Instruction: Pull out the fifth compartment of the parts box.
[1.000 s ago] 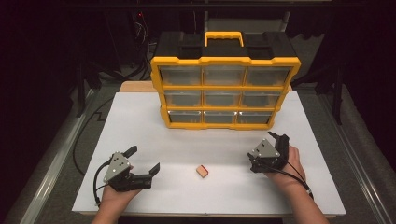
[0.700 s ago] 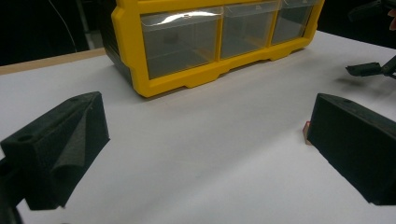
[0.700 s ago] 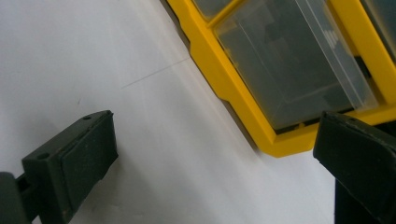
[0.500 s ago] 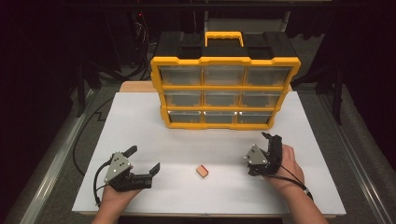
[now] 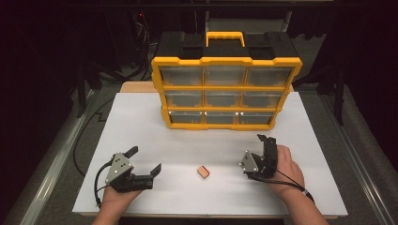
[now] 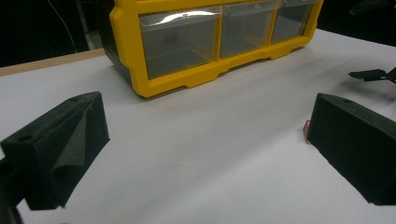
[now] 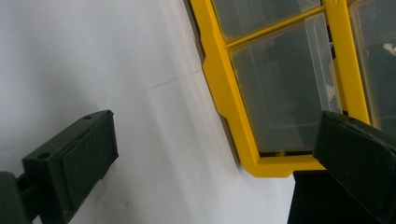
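A yellow and black drawer organiser [image 5: 225,91] with clear drawers stands at the back of the white board [image 5: 136,126]. A small tan block with a red edge [image 5: 203,172] lies on the board near the front, between my two grippers. My left gripper [image 5: 145,159] rests left of it, open, jaws pointing right and away. In the left gripper view the block [image 6: 306,130] peeks out behind the right jaw, and the organiser [image 6: 196,74] is ahead. My right gripper [image 5: 265,149] is rolled onto its side right of the block, open and empty, facing the organiser [image 7: 233,107].
Cables [image 5: 89,126] trail off the board's left side over a dark floor. A wooden table edge [image 5: 136,86] shows behind the board at the left. The tip of the other gripper [image 6: 373,74] shows at far right in the left gripper view.
My right hand has rolled its gripper onto its side and shifted a little left toward the block. The left gripper and the block have stayed put.
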